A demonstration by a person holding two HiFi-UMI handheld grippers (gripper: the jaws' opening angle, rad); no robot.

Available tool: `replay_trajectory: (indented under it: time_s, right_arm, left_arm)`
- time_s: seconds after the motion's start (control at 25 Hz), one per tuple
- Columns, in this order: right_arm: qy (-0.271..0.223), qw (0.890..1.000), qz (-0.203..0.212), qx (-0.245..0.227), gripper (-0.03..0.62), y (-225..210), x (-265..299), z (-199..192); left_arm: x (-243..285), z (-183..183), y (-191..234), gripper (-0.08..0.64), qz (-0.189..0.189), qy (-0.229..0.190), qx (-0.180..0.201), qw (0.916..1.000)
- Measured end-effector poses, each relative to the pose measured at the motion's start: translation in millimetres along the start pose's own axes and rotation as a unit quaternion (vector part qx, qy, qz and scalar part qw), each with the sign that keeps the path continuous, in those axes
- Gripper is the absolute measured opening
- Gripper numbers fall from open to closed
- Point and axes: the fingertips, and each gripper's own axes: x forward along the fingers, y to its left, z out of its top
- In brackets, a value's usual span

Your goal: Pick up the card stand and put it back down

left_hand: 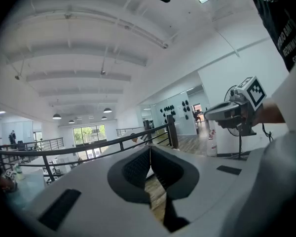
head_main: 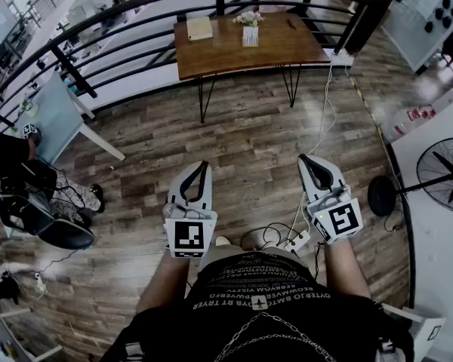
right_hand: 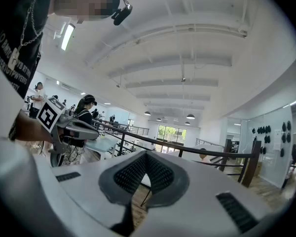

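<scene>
Backing the wooden table (head_main: 226, 55) runs a black railing (head_main: 362, 21).

We're up on a mezzanine in an open-plan office or lab. A black railing (head_main: 72, 70) runs along the edge, there's wood-plank floor (head_main: 249, 142) underfoot, and a wooden bench (head_main: 219, 51) on hairpin legs stands against the rail. A pedestal fan (head_main: 445, 164) stands nearby, and a power strip (head_main: 297, 241) and cables lie on the floor. Overhead is a white ribbed ceiling (right_hand: 187, 58) with pendant lamps (left_hand: 56, 116), and there are people (right_hand: 86, 110) by desks beyond.
</scene>
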Motion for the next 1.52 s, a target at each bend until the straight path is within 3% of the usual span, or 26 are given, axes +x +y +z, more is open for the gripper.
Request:
replay_trajectory:
  time_s: [0.4, 0.96, 1.12, 1.32, 1.52]
  right_arm:
    - [-0.018, 0.999, 0.022, 0.021, 0.014, -50.1, -70.6, -11.5]
    - [-0.024, 0.995, 0.068, 0.066, 0.014, -87.8, -131.0, -44.5]
    - [-0.041, 0.993, 0.069, 0.091, 0.014, -92.4, -133.7, -44.1]
    - [-0.038, 0.995, 0.044, 0.081, 0.014, -101.0, -119.6, -53.1]
    - [-0.032, 0.996, 0.037, 0.072, 0.014, -107.7, -89.0, -49.7]
  left_arm:
    - [8.2, 31.9, -73.5, 0.029, 0.017, -0.008, -0.011, 0.9998]
    - [-7.5, 42.4, -144.1, 0.029, 0.062, 0.011, -0.024, 0.9977]
    - [-10.5, 38.5, -149.6, 0.029, 0.065, 0.019, -0.024, 0.9974]
    - [-4.8, 35.6, -143.8, 0.029, 0.063, 0.013, -0.011, 0.9979]
    - [25.2, 27.4, -116.7, 0.029, 0.060, 0.000, -0.038, 0.9975]
